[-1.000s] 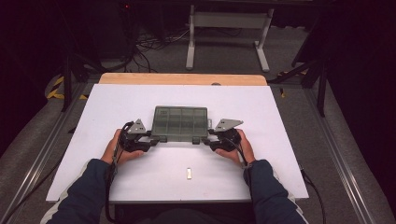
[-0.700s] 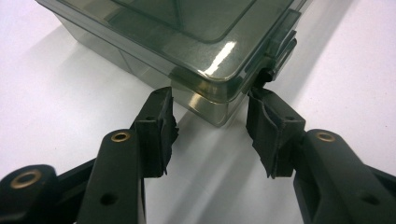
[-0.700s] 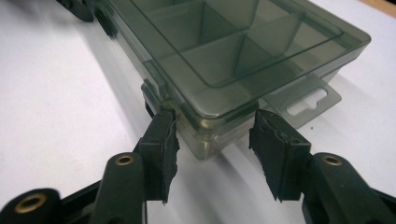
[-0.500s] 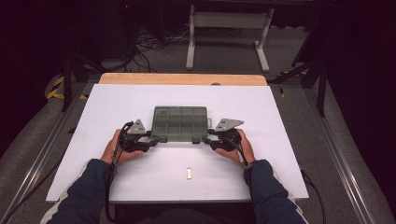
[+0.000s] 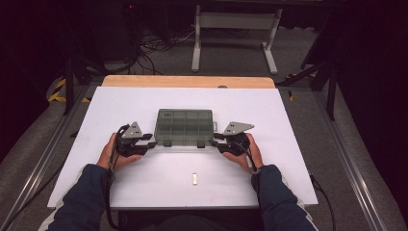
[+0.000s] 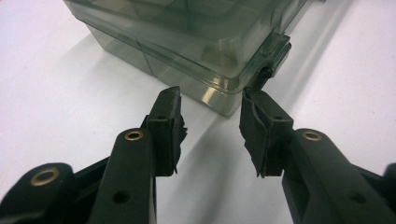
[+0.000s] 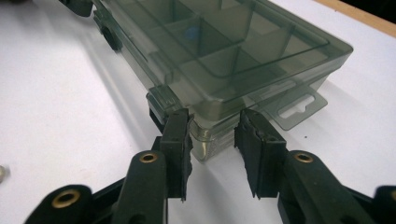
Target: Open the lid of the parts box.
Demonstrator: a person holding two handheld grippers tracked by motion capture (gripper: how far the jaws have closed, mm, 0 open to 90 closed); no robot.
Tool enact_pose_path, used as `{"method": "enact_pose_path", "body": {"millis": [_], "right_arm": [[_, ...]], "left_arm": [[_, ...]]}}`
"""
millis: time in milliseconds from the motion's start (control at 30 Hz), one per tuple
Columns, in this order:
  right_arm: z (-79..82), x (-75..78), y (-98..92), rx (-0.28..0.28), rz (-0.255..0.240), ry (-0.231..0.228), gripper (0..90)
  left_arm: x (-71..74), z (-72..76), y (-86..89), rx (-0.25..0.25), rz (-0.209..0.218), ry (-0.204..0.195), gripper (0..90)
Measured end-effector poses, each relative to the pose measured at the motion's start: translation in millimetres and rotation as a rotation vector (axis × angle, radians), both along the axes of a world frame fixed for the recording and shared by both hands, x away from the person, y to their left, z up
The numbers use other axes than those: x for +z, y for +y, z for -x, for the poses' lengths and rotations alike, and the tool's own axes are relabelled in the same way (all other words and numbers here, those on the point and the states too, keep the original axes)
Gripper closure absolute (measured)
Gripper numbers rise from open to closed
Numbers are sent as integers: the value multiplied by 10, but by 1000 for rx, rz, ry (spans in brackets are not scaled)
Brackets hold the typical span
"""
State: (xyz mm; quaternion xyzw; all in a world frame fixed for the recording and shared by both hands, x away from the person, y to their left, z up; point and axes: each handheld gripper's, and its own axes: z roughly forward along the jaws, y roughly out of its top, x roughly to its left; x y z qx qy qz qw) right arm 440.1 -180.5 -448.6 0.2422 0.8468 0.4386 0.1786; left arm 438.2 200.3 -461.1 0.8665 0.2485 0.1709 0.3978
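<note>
A smoky translucent compartment box [image 5: 184, 126], lid shut, lies mid-desk [image 5: 288, 120]. The left claw [image 6: 210, 112] at its 7 o'clock corner and the right claw [image 7: 212, 126] at 5 o'clock have been closing, not yet clenched. White desk, dark room.

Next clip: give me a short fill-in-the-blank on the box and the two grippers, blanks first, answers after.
1. The smoky see-through box has its lid ____.
2. Each gripper sits at a near ____ of the box: the left gripper and the right gripper.
3. The small metal piece lies on the ____ table, nearer the person than the box.

Missing words: closed; corner; white
</note>
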Motion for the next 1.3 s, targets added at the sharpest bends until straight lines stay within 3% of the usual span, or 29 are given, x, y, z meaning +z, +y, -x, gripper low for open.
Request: {"method": "enact_pose_path", "body": {"millis": [67, 267, 367, 467, 600, 633, 667, 767, 933, 1300], "right_arm": [[9, 15, -1, -2, 0, -14, 658], [31, 62, -22, -11, -21, -52, 671], [43, 72, -19, -14, -26, -83, 678], [49, 85, -20, -25, -30, -115, 708], [54, 107, -11, -40, -28, -163, 702], [54, 107, -11, -40, -28, -163, 702], [56, 110, -2, -40, -23, -179, 693], [55, 119, 20, -59, -3, -237, 638], [57, 186, 14, -87, 12, -339, 573], [-68, 458, 44, -76, 64, -405, 600]], "left_arm": [[12, 7, -2, 5, -8, -16, 593], [99, 28, 56, 21, 42, -49, 547], [111, -6, 34, 71, 13, -88, 507], [119, -35, 11, 83, 19, -109, 498], [161, -73, -53, 112, 2, -200, 479], [161, -73, -53, 112, 2, -200, 473], [187, -84, -75, 123, -4, -232, 473], [227, -104, -98, 130, -11, -272, 437], [295, -150, -118, 124, -8, -306, 422], [519, -284, -146, 116, -23, -320, 458]]}}
